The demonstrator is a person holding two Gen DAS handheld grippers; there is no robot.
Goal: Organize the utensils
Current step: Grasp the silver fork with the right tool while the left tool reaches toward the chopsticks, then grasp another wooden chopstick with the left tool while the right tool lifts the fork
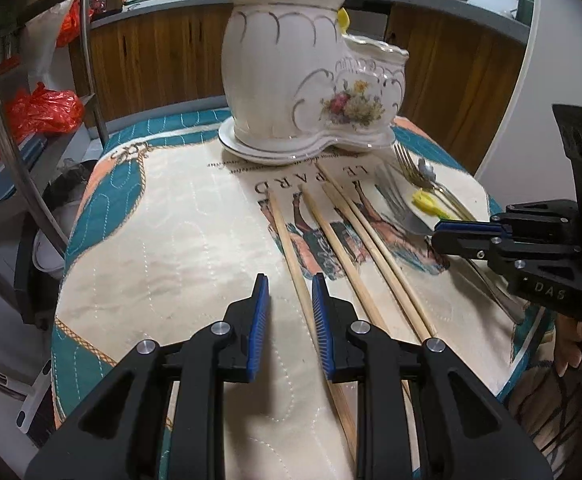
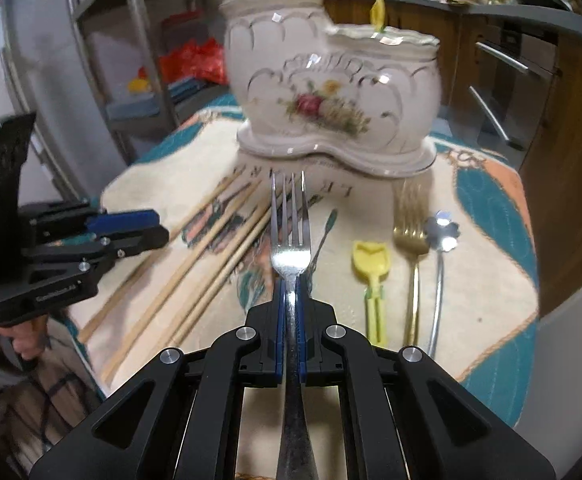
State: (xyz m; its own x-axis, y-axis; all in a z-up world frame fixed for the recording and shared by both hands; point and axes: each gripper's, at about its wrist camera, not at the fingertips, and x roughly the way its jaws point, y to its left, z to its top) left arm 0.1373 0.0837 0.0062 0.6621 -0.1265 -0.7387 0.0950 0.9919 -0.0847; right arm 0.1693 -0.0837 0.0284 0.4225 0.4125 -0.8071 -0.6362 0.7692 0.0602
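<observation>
A white ceramic two-part utensil holder point(image 1: 291, 72) with a flower print stands at the far end of the cloth-covered table; it also shows in the right wrist view point(image 2: 331, 92). Several wooden chopsticks point(image 1: 331, 240) lie in front of it. My left gripper point(image 1: 290, 286) is open, low over the near end of one chopstick. My right gripper point(image 2: 290, 286) is shut on a silver fork point(image 2: 289, 240), tines pointing at the holder, lifted above the cloth. A yellow plastic scoop point(image 2: 371, 272), a gold fork point(image 2: 411, 232) and a flower-shaped silver spoon point(image 2: 443, 232) lie to its right.
The table carries a quilted cloth point(image 1: 163, 248) with teal and orange border. A metal shelf rack point(image 1: 31, 128) with red bags stands at the left. Wooden kitchen cabinets point(image 1: 163, 52) run behind. A yellow item pokes out of the holder point(image 2: 378, 14).
</observation>
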